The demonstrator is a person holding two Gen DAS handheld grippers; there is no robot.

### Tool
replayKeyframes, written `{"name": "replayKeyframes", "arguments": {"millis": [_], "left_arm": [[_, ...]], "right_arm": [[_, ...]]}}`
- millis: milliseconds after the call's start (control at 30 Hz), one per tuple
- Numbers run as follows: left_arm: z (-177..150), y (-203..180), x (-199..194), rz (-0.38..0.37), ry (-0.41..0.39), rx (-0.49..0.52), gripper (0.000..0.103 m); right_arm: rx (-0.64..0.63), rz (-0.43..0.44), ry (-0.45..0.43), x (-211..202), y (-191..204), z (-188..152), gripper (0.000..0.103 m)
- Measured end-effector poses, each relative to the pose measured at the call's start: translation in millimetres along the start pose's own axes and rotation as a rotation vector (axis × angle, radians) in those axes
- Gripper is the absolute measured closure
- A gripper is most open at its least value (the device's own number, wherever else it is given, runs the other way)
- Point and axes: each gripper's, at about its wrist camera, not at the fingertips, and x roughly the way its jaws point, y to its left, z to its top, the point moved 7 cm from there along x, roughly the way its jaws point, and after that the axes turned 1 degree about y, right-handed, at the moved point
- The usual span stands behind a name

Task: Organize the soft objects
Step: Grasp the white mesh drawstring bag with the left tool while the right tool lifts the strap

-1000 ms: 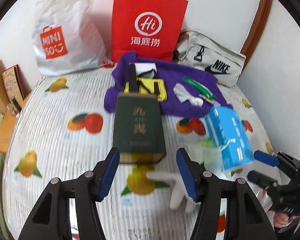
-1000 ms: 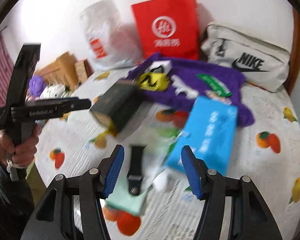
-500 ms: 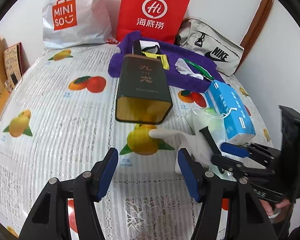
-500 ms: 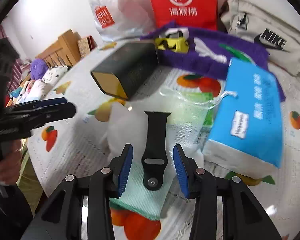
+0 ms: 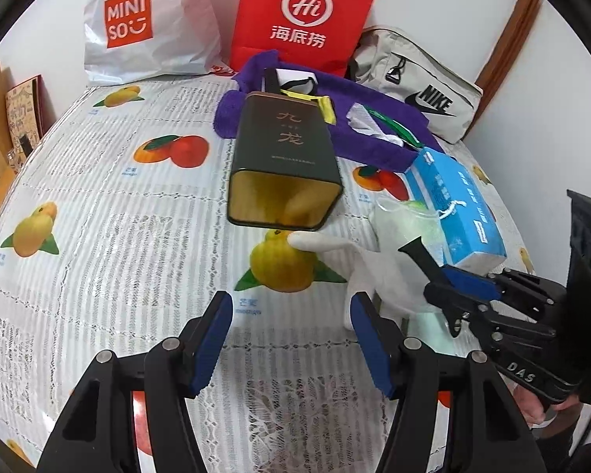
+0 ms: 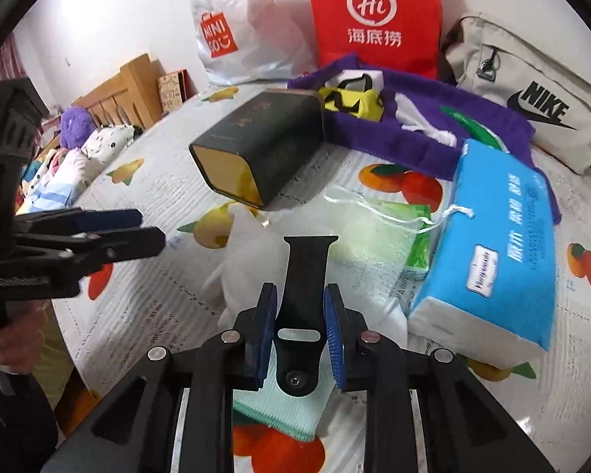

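My right gripper (image 6: 300,321) is shut on a black watch strap (image 6: 305,276), which lies over a white glove (image 6: 248,260) and a mint cloth (image 6: 285,406). The right gripper also shows at the right of the left wrist view (image 5: 437,280), with the strap (image 5: 419,254) sticking out past its fingers. My left gripper (image 5: 291,339) is open and empty, above the tablecloth just in front of the glove (image 5: 358,260). A dark green tin (image 5: 283,165) lies on its side with its open end toward me.
A blue tissue pack (image 6: 500,244) and a mesh pouch (image 6: 378,228) lie to the right. A purple towel (image 6: 421,130) holds small items behind the tin. A red bag (image 5: 303,15), a Miniso bag (image 5: 145,19) and a Nike bag (image 5: 417,86) stand along the wall.
My right gripper has come down and closed its fingers on the black watch strap. My left gripper has drawn back from the tin, staying open.
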Motion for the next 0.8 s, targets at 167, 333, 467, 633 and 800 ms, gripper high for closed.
{"name": "replayKeyframes", "arguments": {"millis": [167,333,467,633,800], "left_arm": [[-1,-16,-4,-0.013,-0.012,0.042,0.043],[5,-46,-8,-0.052,-0.035,0.122,0.040],[12,-75,-1,-0.099,-0.041,0.191,0.028],[20,-102,22,-0.094,-0.027,0.256,0.028],[24,-117,52,-0.022,-0.009,0.333,0.028]], "right_arm": [[0.020,-0.009,-0.031,-20,-8,-6,0.079],[0.042,-0.034,-0.042,-39,-20,-22,0.079],[0.066,-0.045,-0.052,-48,-33,-40,0.078],[0.135,-0.065,-0.036,-49,-59,-63,0.078],[0.189,-0.073,-0.036,-51,-78,-76,0.078]]}}
